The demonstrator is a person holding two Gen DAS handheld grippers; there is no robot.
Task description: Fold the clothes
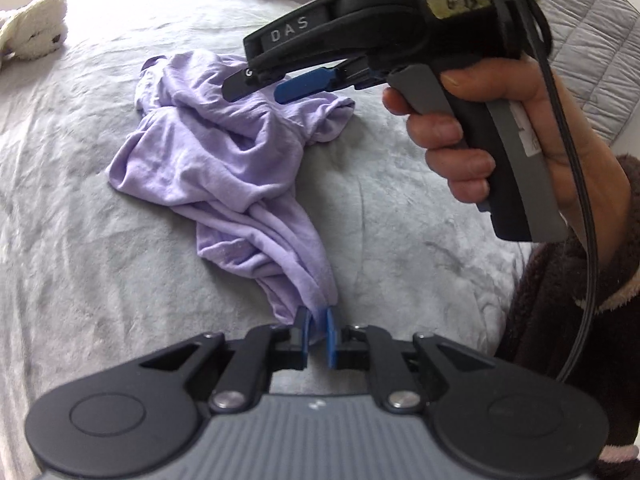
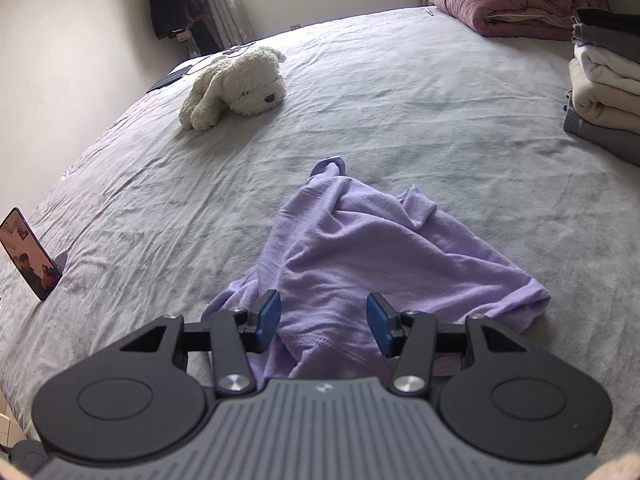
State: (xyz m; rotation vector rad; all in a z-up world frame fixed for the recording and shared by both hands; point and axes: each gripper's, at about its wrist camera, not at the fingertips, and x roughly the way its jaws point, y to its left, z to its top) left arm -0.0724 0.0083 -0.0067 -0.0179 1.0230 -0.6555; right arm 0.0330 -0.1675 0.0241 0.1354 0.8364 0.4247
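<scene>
Left claw (image 1: 318,330) pinching lilac garment (image 1: 224,160) edge; right claw (image 2: 324,324) wide above crumpled cloth. Spreading stage, likely; next, grip another edge, pull flat on bed (image 2: 400,92).

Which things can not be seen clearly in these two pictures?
- Purple garment: crumpled in both views, so its type is hidden.
- Folded stack: cut by the right wrist view's edge.
- Phone screen: too small to read.
- Right gripper: its body hides the cloth beneath.

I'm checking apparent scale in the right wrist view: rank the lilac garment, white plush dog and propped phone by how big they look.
1. lilac garment, though it lies nearest the camera
2. white plush dog
3. propped phone
</scene>
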